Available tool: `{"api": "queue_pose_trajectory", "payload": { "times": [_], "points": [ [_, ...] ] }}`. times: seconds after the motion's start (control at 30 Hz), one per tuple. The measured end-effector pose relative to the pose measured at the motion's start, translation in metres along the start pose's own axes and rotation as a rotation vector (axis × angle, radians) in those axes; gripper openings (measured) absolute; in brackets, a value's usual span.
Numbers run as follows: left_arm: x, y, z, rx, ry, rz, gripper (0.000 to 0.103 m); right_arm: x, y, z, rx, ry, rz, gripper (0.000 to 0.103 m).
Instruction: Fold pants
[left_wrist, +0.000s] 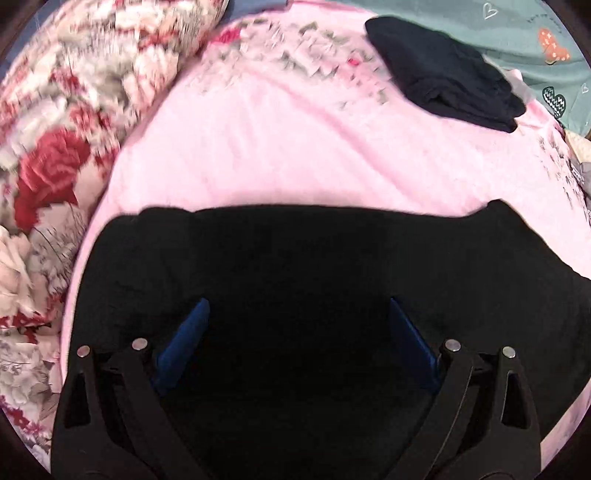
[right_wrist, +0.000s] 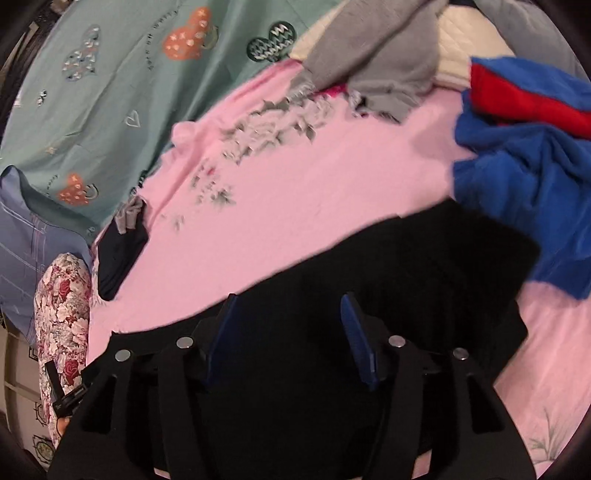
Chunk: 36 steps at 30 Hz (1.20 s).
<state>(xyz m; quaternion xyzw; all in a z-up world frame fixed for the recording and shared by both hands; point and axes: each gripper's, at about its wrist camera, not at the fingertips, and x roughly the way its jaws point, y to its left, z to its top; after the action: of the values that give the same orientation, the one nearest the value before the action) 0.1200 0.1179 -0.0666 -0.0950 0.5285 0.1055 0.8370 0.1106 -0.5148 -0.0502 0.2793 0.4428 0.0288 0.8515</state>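
Black pants (left_wrist: 295, 258) lie flat on a pink sheet (left_wrist: 258, 140), filling the lower half of the left wrist view; they also show in the right wrist view (right_wrist: 424, 266). My left gripper (left_wrist: 299, 306) hovers over the pants with its blue-padded fingers (left_wrist: 184, 336) spread wide and nothing between them. My right gripper (right_wrist: 290, 306) is over the pants near their far edge, its blue fingers (right_wrist: 356, 332) apart and empty.
A folded dark garment (left_wrist: 443, 70) lies at the far right of the sheet. A floral pillow (left_wrist: 66, 110) is at the left. A teal patterned blanket (right_wrist: 92, 92), grey clothes (right_wrist: 376, 55) and a blue-and-red garment (right_wrist: 524, 158) border the sheet.
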Motion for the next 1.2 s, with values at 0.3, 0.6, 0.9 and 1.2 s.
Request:
{"api": "queue_pose_trajectory", "payload": {
  "times": [0.3,0.6,0.9,1.2],
  "points": [
    [-0.038,0.007,-0.017,0.021,-0.075,-0.017,0.096,-0.071,-0.04,-0.016,0.04,-0.116,-0.18,0.067],
    [-0.056,-0.042,-0.057,0.228,-0.084,-0.145,0.096,-0.055,-0.055,-0.042,0.115,-0.056,-0.262,0.079],
    [-0.026,-0.066,-0.069,0.298,-0.034,-0.089,0.097,-0.03,-0.046,-0.03,0.12,-0.14,-0.22,0.067],
    [-0.028,-0.059,-0.063,0.267,-0.021,-0.121,0.098,-0.056,-0.049,-0.029,0.261,-0.188,0.012,0.017]
  ]
}}
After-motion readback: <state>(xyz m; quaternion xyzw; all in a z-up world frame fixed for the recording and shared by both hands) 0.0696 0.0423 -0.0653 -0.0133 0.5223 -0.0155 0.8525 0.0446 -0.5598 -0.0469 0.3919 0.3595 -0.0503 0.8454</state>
